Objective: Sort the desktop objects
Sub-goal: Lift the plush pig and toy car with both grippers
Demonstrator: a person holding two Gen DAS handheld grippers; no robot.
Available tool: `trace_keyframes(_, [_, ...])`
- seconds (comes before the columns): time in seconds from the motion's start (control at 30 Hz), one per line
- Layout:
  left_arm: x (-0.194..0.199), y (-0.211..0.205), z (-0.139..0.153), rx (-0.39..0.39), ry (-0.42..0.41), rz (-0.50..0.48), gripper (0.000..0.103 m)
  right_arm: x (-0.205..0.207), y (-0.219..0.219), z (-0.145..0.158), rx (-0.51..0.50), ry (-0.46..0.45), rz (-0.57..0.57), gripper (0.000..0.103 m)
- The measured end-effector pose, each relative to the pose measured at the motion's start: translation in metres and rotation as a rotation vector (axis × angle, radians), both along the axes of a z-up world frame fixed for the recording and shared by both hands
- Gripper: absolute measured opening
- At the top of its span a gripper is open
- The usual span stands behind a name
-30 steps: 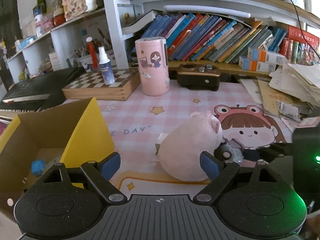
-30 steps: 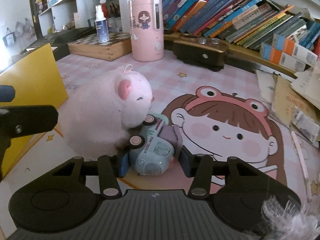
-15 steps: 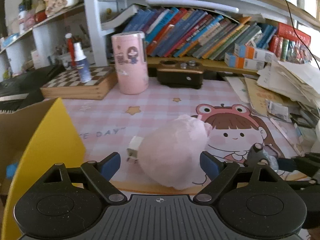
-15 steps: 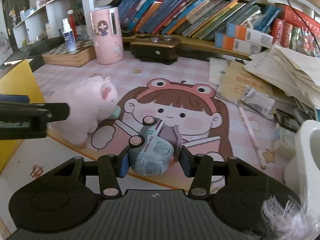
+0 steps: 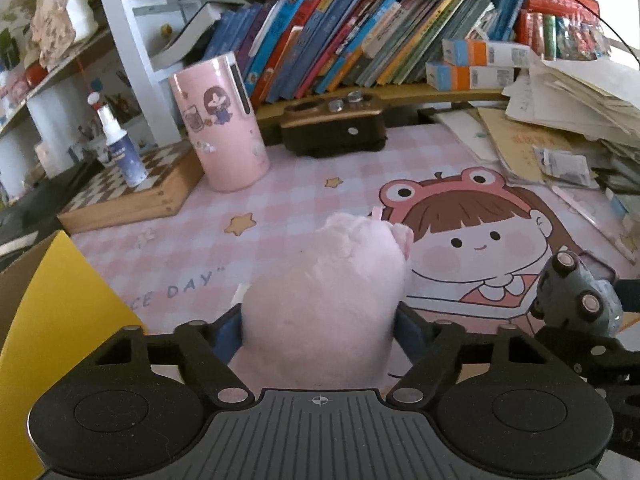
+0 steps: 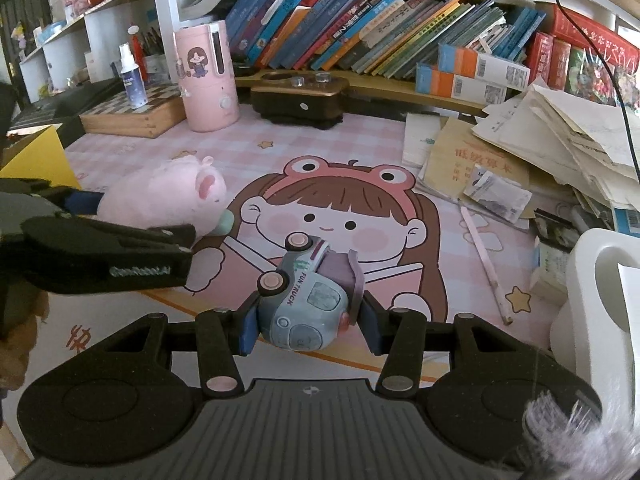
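Note:
A pink plush pig (image 5: 324, 300) lies on the pink checked desk mat. My left gripper (image 5: 320, 330) has its blue pads against both sides of the plush and is shut on it. The plush also shows in the right wrist view (image 6: 160, 196), with the left gripper's fingers (image 6: 108, 252) around it. My right gripper (image 6: 308, 326) is shut on a pale blue toy truck (image 6: 304, 300) and holds it above the mat. The truck also shows in the left wrist view (image 5: 576, 296) at the right.
A cardboard box with a yellow flap (image 5: 52, 304) stands at the left. A pink canister (image 5: 220, 128), a chessboard box (image 5: 128, 192) with a spray bottle, a dark brown case (image 5: 332, 128), a book row and paper piles (image 6: 540, 140) ring the mat. A white object (image 6: 600, 304) stands at right.
My left gripper has moved forward around the pink plush and closed on it. My right gripper has carried the toy truck up and to the right, away from the plush.

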State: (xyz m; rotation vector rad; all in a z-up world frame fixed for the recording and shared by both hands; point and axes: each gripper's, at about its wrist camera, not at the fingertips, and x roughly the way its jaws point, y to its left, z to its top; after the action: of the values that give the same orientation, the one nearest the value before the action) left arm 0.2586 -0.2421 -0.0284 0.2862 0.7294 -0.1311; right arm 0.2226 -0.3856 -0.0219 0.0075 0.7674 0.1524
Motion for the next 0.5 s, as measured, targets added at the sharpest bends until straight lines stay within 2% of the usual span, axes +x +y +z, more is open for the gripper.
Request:
trace_keyframes(0.07, [-0.004, 0.001, 0.002, -0.007, -0.003, -0.002, 0.068, -0.002, 0.0, 0.002, 0.004, 0.001, 0.002, 0.047])
trace_keyframes(0.17, [-0.013, 0.006, 0.01, -0.037, -0.022, 0.007, 0.067, -0.004, 0.001, 0.006, 0.015, -0.002, 0.007, 0.047])
trace_keyframes(0.4, [-0.046, 0.03, 0.041, -0.189, -0.054, 0.025, 0.067, -0.009, 0.006, 0.018, 0.042, -0.02, 0.035, 0.047])
trace_keyframes(0.5, [-0.063, 0.04, 0.046, -0.229, -0.052, 0.041, 0.067, -0.013, 0.008, 0.023, 0.05, -0.027, 0.05, 0.047])
